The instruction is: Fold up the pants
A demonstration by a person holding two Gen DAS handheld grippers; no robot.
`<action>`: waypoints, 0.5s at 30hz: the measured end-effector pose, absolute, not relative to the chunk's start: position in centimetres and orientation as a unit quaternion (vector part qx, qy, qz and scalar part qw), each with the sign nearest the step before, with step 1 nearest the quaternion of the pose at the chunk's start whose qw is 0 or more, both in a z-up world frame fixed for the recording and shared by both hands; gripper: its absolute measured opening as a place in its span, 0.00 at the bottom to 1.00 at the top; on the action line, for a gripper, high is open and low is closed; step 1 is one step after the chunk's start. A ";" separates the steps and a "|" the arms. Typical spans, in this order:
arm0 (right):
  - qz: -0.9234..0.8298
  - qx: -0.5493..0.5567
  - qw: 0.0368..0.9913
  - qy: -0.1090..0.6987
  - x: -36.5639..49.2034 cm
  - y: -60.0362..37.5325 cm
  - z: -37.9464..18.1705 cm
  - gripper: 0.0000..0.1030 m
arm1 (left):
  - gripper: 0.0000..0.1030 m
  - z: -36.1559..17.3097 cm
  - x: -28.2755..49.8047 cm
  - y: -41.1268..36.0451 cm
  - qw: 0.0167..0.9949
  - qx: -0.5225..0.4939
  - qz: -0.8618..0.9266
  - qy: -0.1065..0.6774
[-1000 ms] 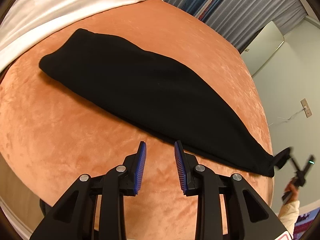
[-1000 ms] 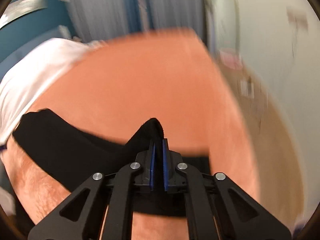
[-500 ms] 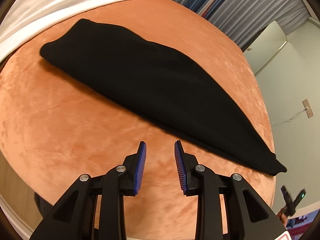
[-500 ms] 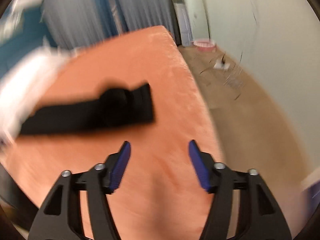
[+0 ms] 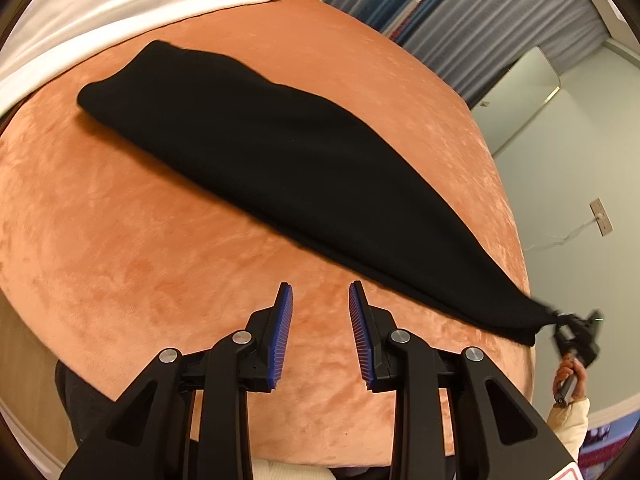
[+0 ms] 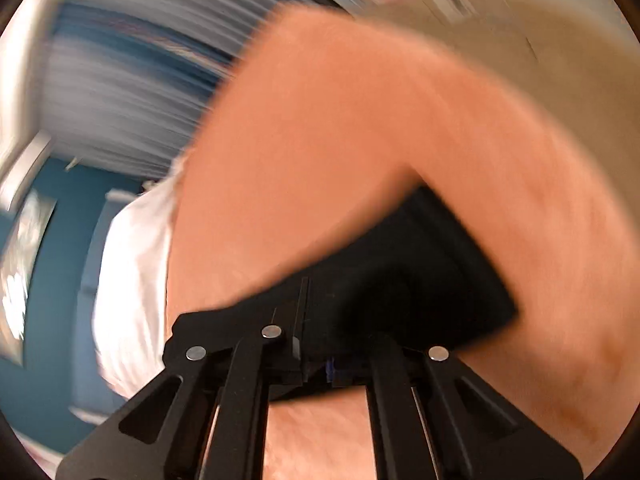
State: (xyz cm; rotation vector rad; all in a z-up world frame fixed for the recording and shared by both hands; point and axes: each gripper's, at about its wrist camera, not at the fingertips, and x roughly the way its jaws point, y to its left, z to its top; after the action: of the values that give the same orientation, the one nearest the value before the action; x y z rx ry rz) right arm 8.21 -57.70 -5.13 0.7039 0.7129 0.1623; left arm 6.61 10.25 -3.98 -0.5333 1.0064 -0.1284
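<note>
Black pants (image 5: 288, 168) lie folded lengthwise in a long strip across the orange velvet bed (image 5: 120, 240). My left gripper (image 5: 320, 320) is open and empty, hovering over the bed just short of the pants' near edge. My right gripper (image 5: 560, 320) shows at the far right in the left wrist view, pinching the pants' narrow end, which is drawn to a point. In the blurred right wrist view the pants (image 6: 420, 280) cover my right gripper (image 6: 320, 344), whose fingers are hidden in the black cloth.
A white sheet (image 5: 120, 8) covers the head of the bed. Grey and blue curtains (image 5: 460, 20) hang behind. A pale wall with a socket (image 5: 600, 222) stands to the right. The bed's edge (image 5: 524, 264) falls away near my right gripper.
My right gripper let go of the pants' end, pulled back open, then returned and closed on that end again. The left gripper stayed nearly still.
</note>
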 end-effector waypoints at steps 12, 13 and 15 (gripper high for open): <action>0.030 0.314 0.867 0.387 6.4 -61.4 -15.0 0.25 | 0.27 -5.5 6.0 11.0 0.834 -0.257 -0.054 0.485; 0.031 0.318 0.865 0.387 6.2 -61.5 -14.9 0.29 | 0.27 -5.5 6.1 11.0 0.835 -0.253 -0.053 0.485; 0.031 0.329 0.860 0.389 7.3 -61.8 -14.2 0.34 | 0.27 -5.5 6.3 10.9 0.837 -0.248 -0.052 0.485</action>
State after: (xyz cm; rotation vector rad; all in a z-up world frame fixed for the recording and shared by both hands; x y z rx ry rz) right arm 7.32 -61.84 -14.21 0.6896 0.8170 0.0652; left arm 6.28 10.89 -5.50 -0.5256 1.0258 -0.1095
